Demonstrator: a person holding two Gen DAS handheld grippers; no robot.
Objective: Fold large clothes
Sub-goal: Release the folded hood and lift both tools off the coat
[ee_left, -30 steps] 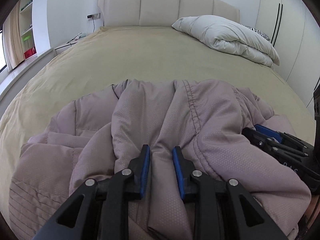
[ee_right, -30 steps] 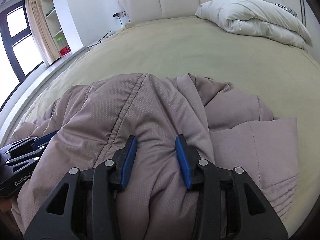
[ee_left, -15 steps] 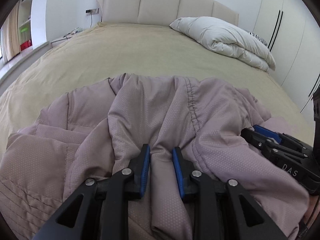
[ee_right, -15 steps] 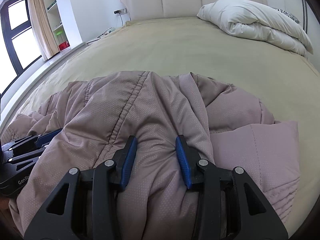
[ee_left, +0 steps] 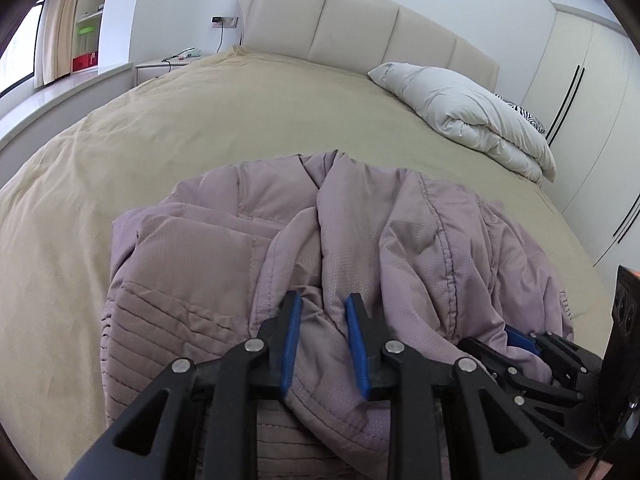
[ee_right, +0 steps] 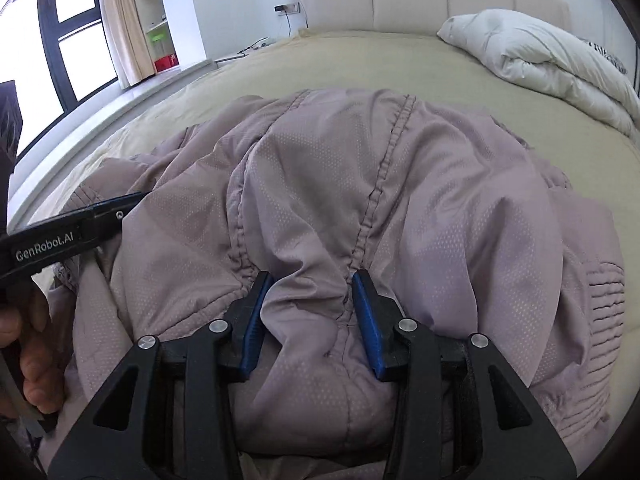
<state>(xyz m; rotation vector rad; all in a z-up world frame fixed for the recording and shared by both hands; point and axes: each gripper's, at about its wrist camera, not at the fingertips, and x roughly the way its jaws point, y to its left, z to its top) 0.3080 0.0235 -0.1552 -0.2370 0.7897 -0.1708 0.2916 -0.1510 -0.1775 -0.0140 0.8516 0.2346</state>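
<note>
A mauve padded jacket [ee_left: 400,232] lies bunched on the near part of the beige bed [ee_left: 200,128]. My left gripper [ee_left: 322,308] is shut on a fold of the jacket near its lower edge. My right gripper [ee_right: 312,284] is shut on a thick gathered fold of the jacket [ee_right: 360,184], with its jaws held fairly wide apart by the padding. The right gripper also shows in the left wrist view [ee_left: 520,340] at the lower right. The left gripper shows in the right wrist view [ee_right: 120,204] at the left, with the person's hand behind it.
A folded white duvet [ee_left: 468,112] lies at the far right of the bed by the padded headboard [ee_left: 352,16]. A wardrobe [ee_left: 592,120] stands on the right. A window [ee_right: 60,40] and shelves are on the left.
Both grippers have kept their hold and pulled the jacket toward the near edge of the bed. The jacket now lies more bunched and raised. The left view has swung to the left.
</note>
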